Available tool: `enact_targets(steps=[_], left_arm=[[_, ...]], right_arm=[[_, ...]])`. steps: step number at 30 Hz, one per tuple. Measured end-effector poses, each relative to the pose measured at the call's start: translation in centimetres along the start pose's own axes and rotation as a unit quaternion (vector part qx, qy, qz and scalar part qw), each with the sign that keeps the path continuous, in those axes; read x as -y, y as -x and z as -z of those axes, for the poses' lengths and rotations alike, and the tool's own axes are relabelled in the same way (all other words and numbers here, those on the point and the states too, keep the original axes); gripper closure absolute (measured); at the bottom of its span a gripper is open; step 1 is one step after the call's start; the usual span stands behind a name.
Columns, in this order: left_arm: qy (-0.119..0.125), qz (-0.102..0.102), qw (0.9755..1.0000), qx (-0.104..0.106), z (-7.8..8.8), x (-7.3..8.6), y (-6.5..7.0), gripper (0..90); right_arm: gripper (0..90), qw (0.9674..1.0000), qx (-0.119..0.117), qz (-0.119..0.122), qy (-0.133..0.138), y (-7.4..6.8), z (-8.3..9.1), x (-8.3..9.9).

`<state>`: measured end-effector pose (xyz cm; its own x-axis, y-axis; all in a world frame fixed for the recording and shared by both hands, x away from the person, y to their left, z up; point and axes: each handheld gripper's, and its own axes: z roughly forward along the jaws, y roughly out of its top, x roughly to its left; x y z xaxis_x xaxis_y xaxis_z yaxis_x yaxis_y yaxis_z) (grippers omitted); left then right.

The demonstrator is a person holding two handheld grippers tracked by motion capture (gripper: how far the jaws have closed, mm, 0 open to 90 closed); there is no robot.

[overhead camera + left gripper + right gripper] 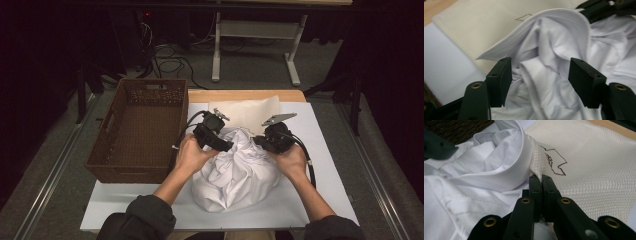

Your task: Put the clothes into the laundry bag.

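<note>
A crumpled white shirt (235, 172) lies heaped on the white board (310, 200). Behind it a cream mesh cloth (250, 111) with a brown stitched mark lies flat. My left gripper (227, 146) hovers at the heap's left top. In the left gripper view its jaws (540, 72) stand open over folds of the shirt (554, 45), with no pad pressing the fabric. My right gripper (260, 141) is at the heap's right top. Its jaws (541, 178) are shut on a raised edge of the mesh cloth (594, 165), right beside the shirt's collar (499, 167).
A brown wicker basket (105, 130) stands to the left of the board, touching its edge. A strip of wooden tabletop (240, 95) shows behind the cloth. Cables and a white table frame (255, 30) are on the floor beyond.
</note>
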<state>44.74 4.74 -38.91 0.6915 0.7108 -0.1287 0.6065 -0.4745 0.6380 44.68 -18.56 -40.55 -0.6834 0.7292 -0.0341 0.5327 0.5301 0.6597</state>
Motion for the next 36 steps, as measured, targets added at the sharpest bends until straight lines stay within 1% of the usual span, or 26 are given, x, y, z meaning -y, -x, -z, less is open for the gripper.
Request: enact_targets(steps=[2, 3, 4, 5, 7, 9, 10, 11, 12, 13, 14, 16, 17, 18, 19, 20, 21, 22, 23, 24, 25, 27, 31, 34, 35, 36], left_arm=[[-0.001, 0.005, 1.0000, 0.003, 0.0, 0.0, -0.3, 37.6], [-0.007, 0.004, 1.0000, -0.002, -0.1, 0.0, -0.6, 37.5], [-0.014, 0.000, 0.9997, -0.018, -0.4, 0.1, -0.7, 37.5], [-0.024, 0.002, 0.9989, -0.041, -1.1, 0.1, -1.2, 37.4], [-0.022, 0.009, 0.9983, -0.052, -1.8, 0.0, -1.6, 36.1], [-0.021, 0.011, 0.9983, -0.053, -2.2, -0.1, -1.8, 34.6], [-0.019, 0.014, 0.9982, -0.055, -2.9, -0.3, -2.0, 33.8], [-0.019, 0.014, 0.9982, -0.055, -2.9, -0.3, -2.0, 33.8], [-0.008, 0.014, 0.9979, -0.062, -3.3, -0.5, -2.2, 34.8], [-0.008, 0.014, 0.9979, -0.062, -3.3, -0.5, -2.2, 35.3], [0.001, 0.014, 0.9981, -0.059, -3.4, -0.6, -2.3, 35.3], [0.018, 0.008, 0.9984, -0.053, -3.3, -0.9, -2.3, 39.6], [0.023, 0.013, 0.9986, -0.045, -3.3, -1.0, -2.3, 47.5], [0.023, 0.013, 0.9986, -0.045, -3.3, -1.0, -2.3, 49.8], [0.027, 0.018, 0.9987, -0.039, -3.2, -1.1, -2.5, 53.8], [0.027, 0.018, 0.9987, -0.039, -3.2, -1.1, -2.5, 59.3], [0.028, 0.015, 0.9989, -0.035, -3.2, -1.0, -2.6, 59.3], [0.027, 0.011, 0.9991, -0.032, -3.1, -0.9, -2.8, 72.1], [0.027, 0.011, 0.9991, -0.032, -3.1, -0.9, -2.8, 78.9], [0.022, 0.004, 0.9996, -0.017, -3.0, -0.8, -2.8, 84.0], [0.019, 0.002, 0.9998, -0.011, -3.0, -0.8, -2.8, 87.1], [0.017, 0.001, 0.9998, -0.007, -3.0, -0.8, -2.7, 87.6], [0.012, -0.016, 0.9998, 0.004, -3.1, -0.8, -2.2, 88.7], [0.006, -0.034, 0.9991, 0.026, -3.0, -0.7, -1.4, 88.9], [0.002, -0.043, 0.9978, 0.050, -2.7, -0.6, -0.9, 88.9], [0.002, -0.043, 0.9978, 0.050, -2.7, -0.6, -0.9, 89.0]], right_arm=[[89.1, 1.0000, 0.000, -0.001, 0.000, 0.0, 0.0, 0.0], [89.1, 1.0000, 0.000, -0.002, 0.000, 0.0, -0.1, 0.0], [89.1, 1.0000, -0.001, 0.000, 0.000, 0.0, -0.1, -0.1], [89.1, 1.0000, -0.001, 0.000, 0.001, -0.1, -0.2, -0.1], [89.1, 1.0000, 0.000, -0.001, 0.000, -0.2, -0.2, -0.2], [89.1, 1.0000, 0.000, 0.000, -0.001, -0.2, -0.1, -0.2], [89.1, 1.0000, -0.001, 0.003, 0.000, 0.0, -0.1, -0.1], [89.1, 1.0000, -0.001, 0.003, 0.000, 0.0, -0.1, -0.1], [89.1, 1.0000, -0.002, 0.000, -0.003, 0.1, -0.1, -0.1], [89.1, 1.0000, -0.002, 0.000, -0.003, 0.1, -0.1, -0.1], [89.1, 1.0000, -0.002, 0.000, -0.003, 0.2, -0.1, -0.1], [89.0, 1.0000, -0.003, 0.000, -0.004, 0.2, -0.2, -0.1], [89.0, 1.0000, -0.004, 0.000, -0.006, 0.2, -0.3, -0.1], [89.1, 1.0000, -0.002, 0.000, -0.008, 0.2, -0.3, -0.1], [89.0, 1.0000, -0.002, -0.001, -0.008, 0.2, -0.3, -0.1], [89.0, 1.0000, -0.003, -0.002, -0.007, 0.2, -0.4, -0.1], [89.0, 1.0000, -0.003, -0.002, -0.007, 0.2, -0.4, -0.1], [89.0, 1.0000, -0.003, 0.002, -0.007, 0.2, -0.4, -0.2], [89.0, 1.0000, -0.003, 0.002, -0.007, 0.2, -0.4, -0.2], [89.0, 1.0000, -0.003, 0.002, -0.007, 0.2, -0.4, -0.2], [89.0, 1.0000, -0.004, 0.000, -0.007, 0.2, -0.4, -0.2], [89.0, 1.0000, -0.004, -0.001, -0.006, 0.2, -0.4, -0.2], [89.0, 1.0000, -0.002, -0.003, -0.008, 0.1, -0.4, -0.3], [88.9, 1.0000, 0.000, -0.005, -0.004, 0.2, -0.3, -0.3], [88.9, 1.0000, 0.001, -0.002, -0.004, 0.3, -0.2, -0.3], [88.8, 1.0000, 0.000, -0.006, -0.001, 0.3, -0.2, -0.3]])
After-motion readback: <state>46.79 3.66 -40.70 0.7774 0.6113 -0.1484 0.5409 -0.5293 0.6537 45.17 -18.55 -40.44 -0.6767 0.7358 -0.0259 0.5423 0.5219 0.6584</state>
